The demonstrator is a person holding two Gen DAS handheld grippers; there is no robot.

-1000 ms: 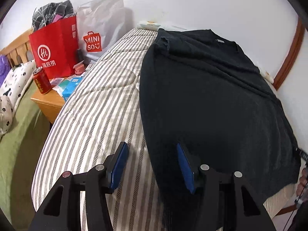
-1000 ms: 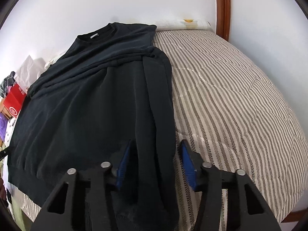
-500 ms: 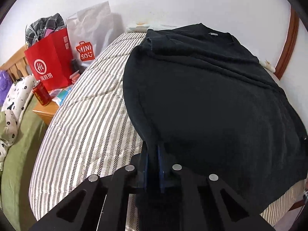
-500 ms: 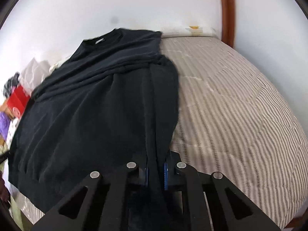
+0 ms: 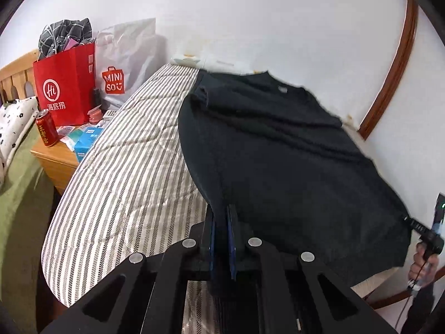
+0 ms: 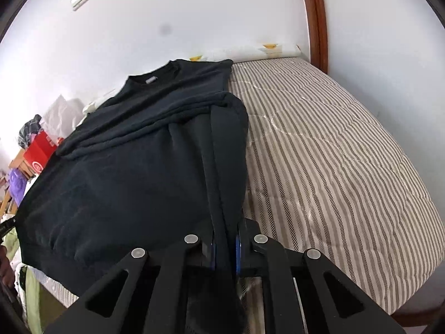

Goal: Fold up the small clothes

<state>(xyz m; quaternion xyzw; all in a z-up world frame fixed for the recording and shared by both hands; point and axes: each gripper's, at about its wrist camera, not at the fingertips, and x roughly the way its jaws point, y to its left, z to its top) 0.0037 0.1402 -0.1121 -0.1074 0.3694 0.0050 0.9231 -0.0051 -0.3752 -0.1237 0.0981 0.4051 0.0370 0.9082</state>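
Observation:
A black sweater lies on the striped bed, collar at the far end, sleeves folded in across the chest. My left gripper is shut on the sweater's near left hem corner and holds it lifted off the bed. In the right wrist view the sweater fills the left half, and my right gripper is shut on its near right hem corner, also raised, with the cloth hanging between the blue pads.
A wooden nightstand left of the bed holds a red paper bag, a white Miniso bag, a red can and small boxes. A brown wooden bed frame stands at the wall. Striped mattress lies bare on the right.
Both grippers went from open around the hem to shut on its corners, then rose, lifting the sweater's near edge off the bed.

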